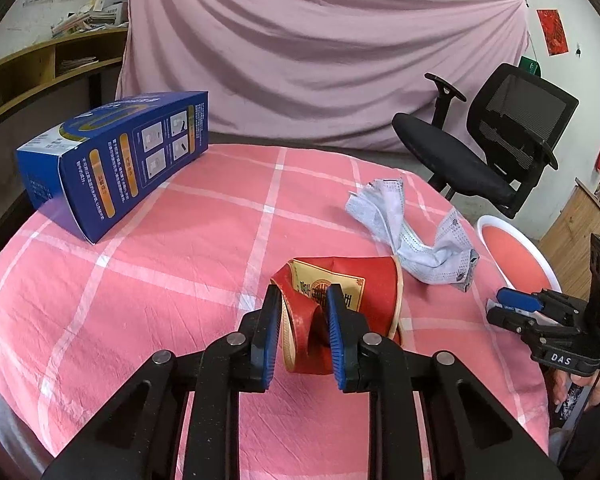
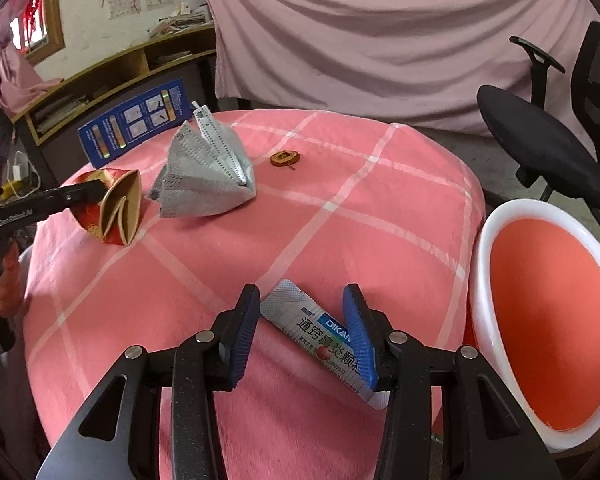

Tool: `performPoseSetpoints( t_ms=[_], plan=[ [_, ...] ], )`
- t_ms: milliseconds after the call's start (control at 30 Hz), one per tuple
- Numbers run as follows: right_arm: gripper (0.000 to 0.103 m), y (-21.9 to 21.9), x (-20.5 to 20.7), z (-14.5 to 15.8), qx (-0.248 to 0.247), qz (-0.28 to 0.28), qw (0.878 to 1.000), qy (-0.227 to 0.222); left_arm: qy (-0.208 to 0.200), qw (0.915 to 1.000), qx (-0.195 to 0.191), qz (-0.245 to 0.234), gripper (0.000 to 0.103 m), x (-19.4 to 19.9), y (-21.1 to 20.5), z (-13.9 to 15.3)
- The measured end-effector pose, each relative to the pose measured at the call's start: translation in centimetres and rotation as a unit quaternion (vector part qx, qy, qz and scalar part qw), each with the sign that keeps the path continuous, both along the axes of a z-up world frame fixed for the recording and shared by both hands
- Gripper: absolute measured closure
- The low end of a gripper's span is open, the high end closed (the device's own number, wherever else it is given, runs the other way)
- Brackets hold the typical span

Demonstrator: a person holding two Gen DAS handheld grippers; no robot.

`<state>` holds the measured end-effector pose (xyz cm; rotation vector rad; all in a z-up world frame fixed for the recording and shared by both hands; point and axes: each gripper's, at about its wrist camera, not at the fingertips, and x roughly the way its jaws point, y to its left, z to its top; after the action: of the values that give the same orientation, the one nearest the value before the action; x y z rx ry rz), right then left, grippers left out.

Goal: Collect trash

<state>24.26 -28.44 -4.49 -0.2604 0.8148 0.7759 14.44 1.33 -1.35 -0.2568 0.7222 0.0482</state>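
A crushed red paper cup (image 1: 340, 300) lies on its side on the pink checked tablecloth (image 1: 160, 280). My left gripper (image 1: 304, 332) is shut on its folded rim; it also shows in the right wrist view (image 2: 116, 208). A crumpled grey face mask (image 1: 416, 236) lies just beyond the cup. My right gripper (image 2: 300, 320) is open around a silver medicine sachet (image 2: 320, 336) lying flat at the table's near right edge. A small dried fruit slice (image 2: 285, 158) lies mid-table.
A blue carton (image 1: 116, 160) lies at the table's far left. A white bin with a red liner (image 2: 548, 320) stands off the table's right edge. A black office chair (image 1: 492, 148) stands behind it. Pink drapery hangs at the back.
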Motion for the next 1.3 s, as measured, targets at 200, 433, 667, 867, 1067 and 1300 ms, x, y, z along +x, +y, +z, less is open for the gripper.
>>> performPoseSetpoints(
  t_ms=[200,433,667,867,1067,1300],
  plan=[
    [0.051,0.4,-0.5,-0.5,-0.003,0.008,1.000,-0.002,-0.001,1.0000,-0.001,0.001,0.085,0.0,-0.2,-0.2],
    [0.086,0.5,-1.5,-0.6,0.000,-0.007,1.000,-0.009,-0.004,1.0000,-0.006,-0.002,0.085,-0.1,-0.2,0.0],
    [0.098,1.4,-1.8,-0.3,0.011,-0.014,1.000,-0.015,-0.020,0.9998,-0.005,-0.003,0.087,-0.6,-0.5,0.4],
    [0.098,1.3,-1.8,1.0,0.044,-0.024,0.998,-0.038,-0.047,0.9987,0.017,-0.006,0.091,-1.2,-1.6,1.4],
    [0.097,0.4,-1.1,1.1,0.058,-0.027,0.998,-0.021,-0.045,0.9983,0.031,-0.019,0.091,-1.1,-2.8,1.3],
    [0.064,-1.6,-1.8,1.1,0.044,-0.045,0.998,-0.021,-0.039,0.9988,0.023,-0.020,0.091,-1.1,-2.8,1.1]
  ],
)
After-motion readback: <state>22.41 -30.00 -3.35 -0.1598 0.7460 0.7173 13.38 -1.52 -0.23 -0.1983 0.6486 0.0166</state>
